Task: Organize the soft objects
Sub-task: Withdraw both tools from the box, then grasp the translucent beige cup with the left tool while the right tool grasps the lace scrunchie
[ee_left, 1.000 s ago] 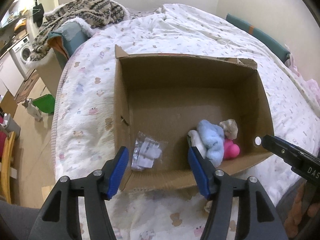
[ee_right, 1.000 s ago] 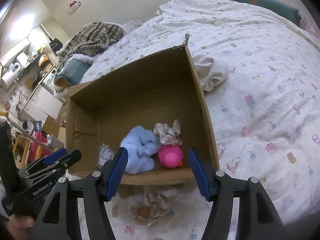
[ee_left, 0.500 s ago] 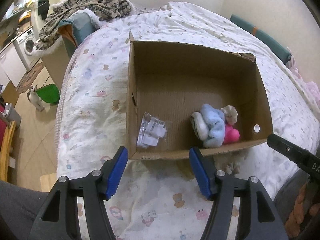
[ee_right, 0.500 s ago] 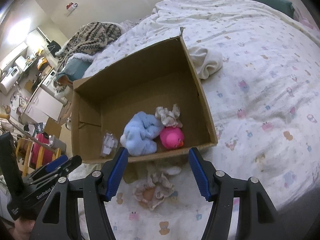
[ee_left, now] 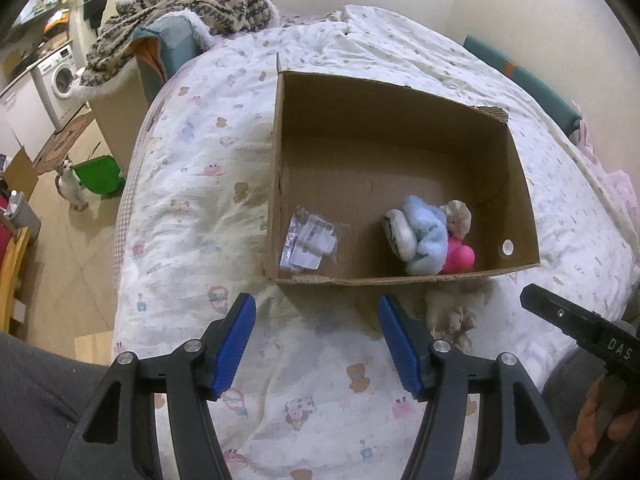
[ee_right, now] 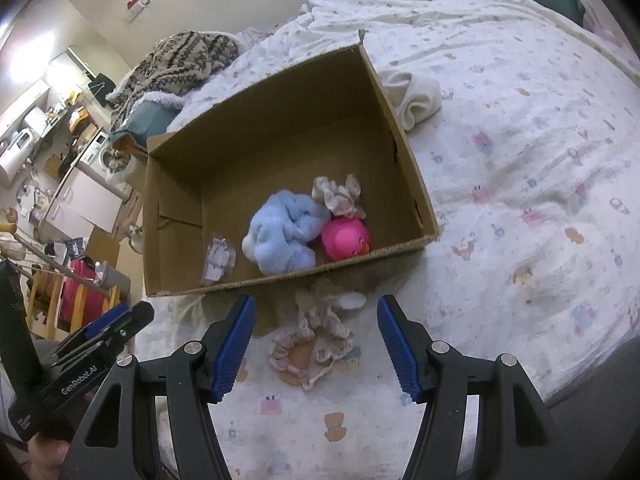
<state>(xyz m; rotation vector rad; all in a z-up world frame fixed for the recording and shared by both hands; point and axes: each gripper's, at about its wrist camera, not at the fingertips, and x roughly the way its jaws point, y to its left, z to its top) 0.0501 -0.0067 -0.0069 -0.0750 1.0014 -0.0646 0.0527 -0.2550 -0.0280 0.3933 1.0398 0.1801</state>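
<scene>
An open cardboard box (ee_left: 516, 176) (ee_right: 412, 168) sits on the bed. Inside lie a light blue plush (ee_left: 426, 240) (ee_right: 284, 232), a pink rubber duck (ee_left: 460, 258) (ee_right: 346, 238), a small beige frilly item (ee_right: 340, 196) and a clear plastic packet (ee_left: 308, 238) (ee_right: 218, 258). A beige frilly soft toy (ee_right: 312, 344) (ee_left: 452, 312) lies on the quilt just in front of the box. My left gripper (ee_left: 316, 340) is open and empty, short of the box's near wall. My right gripper (ee_right: 316, 340) is open and empty, just short of the beige toy.
A rolled cream cloth (ee_right: 414, 98) lies on the quilt (ee_right: 520, 160) right of the box. A patterned blanket (ee_left: 188, 4) is piled at the head of the bed. The bed's left edge drops to a floor with a green bin (ee_left: 100, 174) and a cat (ee_left: 70, 184).
Both grippers have pulled back from the box toward me and stayed open. The beige toy in front of the box has come fully into the right wrist view.
</scene>
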